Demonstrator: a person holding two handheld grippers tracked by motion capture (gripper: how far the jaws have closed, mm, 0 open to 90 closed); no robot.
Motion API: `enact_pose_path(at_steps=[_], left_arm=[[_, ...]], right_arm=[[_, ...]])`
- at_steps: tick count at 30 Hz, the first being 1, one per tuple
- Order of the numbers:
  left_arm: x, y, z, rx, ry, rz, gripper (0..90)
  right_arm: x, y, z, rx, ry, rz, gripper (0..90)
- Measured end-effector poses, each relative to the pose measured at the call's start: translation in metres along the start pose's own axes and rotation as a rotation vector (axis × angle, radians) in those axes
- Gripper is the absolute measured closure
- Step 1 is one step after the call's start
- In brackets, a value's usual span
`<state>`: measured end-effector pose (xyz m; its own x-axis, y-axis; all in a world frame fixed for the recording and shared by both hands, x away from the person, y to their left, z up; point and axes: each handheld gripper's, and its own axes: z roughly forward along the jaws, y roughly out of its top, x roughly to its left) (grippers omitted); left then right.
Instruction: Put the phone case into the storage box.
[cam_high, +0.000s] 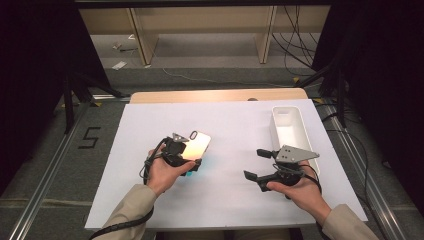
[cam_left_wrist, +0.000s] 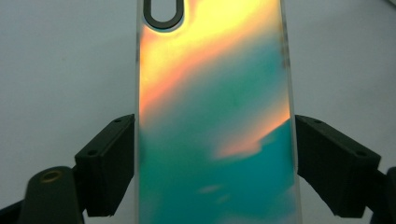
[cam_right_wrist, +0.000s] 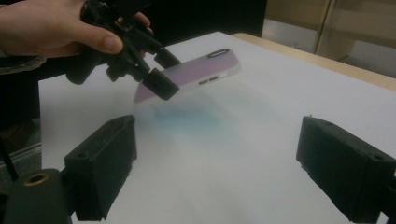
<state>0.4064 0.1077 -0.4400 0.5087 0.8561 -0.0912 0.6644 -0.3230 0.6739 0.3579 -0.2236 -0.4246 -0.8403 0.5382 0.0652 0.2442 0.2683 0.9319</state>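
Phone case (cam_left_wrist: 215, 121) (iridescent) between fingers (cam_left_wrist: 109, 163)

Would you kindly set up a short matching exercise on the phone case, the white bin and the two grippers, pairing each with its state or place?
Things:
1. phone case
2. white bin
3. left gripper
4. right gripper

States or places:
A. jaws apart, nothing between them
B. held above the table, iridescent
C. stands at the table's right side
D. jaws closed on the case's long edges

Pairs: 1-B, 2-C, 3-D, 4-A
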Motion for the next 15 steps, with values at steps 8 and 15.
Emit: enact_pose_path(at_steps=[8,15], left_arm=[[-0.009,-0.003,-0.008,-0.042,-0.028,0.024,17.2],[-0.019,-0.006,-0.012,-0.065,-0.041,0.042,17.2]], right_arm=[[-0.005,0.005,0.004,-0.017,-0.018,0.014,12.4],[-0.010,0.013,0.008,-0.040,-0.041,0.035,12.4]])
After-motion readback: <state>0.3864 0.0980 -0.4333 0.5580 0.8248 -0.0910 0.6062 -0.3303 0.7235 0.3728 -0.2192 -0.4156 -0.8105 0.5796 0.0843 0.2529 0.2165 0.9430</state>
